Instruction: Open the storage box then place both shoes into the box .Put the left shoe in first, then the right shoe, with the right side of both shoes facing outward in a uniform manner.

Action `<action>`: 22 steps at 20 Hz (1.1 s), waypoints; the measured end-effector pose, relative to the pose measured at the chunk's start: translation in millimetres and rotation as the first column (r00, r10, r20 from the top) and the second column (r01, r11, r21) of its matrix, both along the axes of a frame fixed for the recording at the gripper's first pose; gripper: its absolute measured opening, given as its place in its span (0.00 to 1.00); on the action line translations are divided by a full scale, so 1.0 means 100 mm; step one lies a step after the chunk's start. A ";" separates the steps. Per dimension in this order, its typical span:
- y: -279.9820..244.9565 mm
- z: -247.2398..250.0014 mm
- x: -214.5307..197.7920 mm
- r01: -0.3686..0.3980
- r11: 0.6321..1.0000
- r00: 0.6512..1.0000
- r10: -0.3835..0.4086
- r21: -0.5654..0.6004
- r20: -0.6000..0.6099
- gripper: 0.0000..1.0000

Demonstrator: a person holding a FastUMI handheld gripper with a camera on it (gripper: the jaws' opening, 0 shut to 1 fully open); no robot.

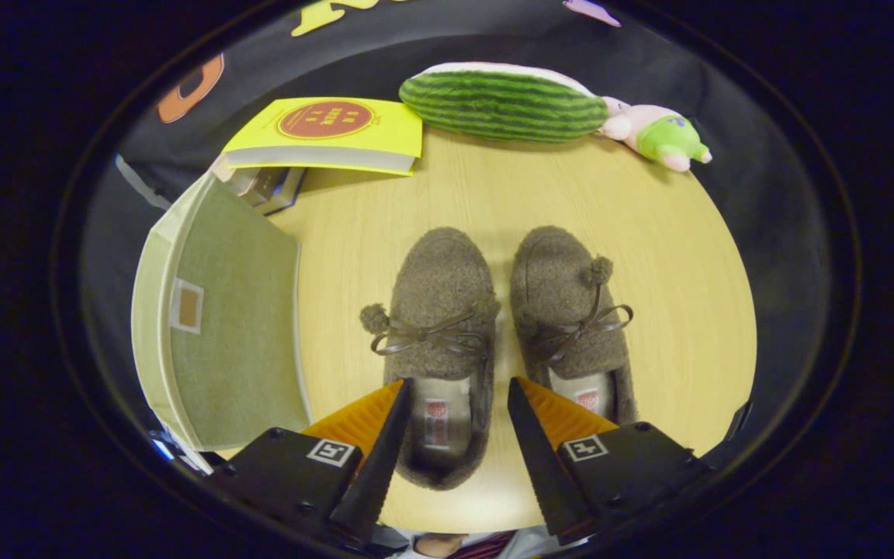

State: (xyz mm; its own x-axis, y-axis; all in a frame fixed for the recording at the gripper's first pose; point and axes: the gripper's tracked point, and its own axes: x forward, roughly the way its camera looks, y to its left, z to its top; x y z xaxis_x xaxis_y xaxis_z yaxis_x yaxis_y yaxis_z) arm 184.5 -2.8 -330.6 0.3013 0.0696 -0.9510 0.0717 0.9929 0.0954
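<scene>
Gripper (456, 388): fingers spread wide, clasping nothing, hovering over the heel opening of the left shoe (439, 341).
Right shoe (571, 326): just beside its mate, toes pointing away, both flat on the wooden table (447, 202).
Storage box (222, 318): lid closed, left of the shoes.
Beyond: yellow book (330, 132), watermelon plush (505, 102).

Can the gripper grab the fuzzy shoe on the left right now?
Probably yes. The gripper is open, its fingers straddling the heel end of the left shoe, with nothing lying on top. The other shoe sits just beside it.
</scene>
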 end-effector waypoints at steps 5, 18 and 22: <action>-0.08 -0.25 0.06 0.026 0.999 0.999 -0.026 -0.021 -0.029 0.48; -0.15 -0.05 0.14 0.026 0.994 0.999 -0.029 0.104 0.020 0.06; 0.02 0.54 0.13 -0.001 0.993 0.997 -0.008 0.116 0.074 0.06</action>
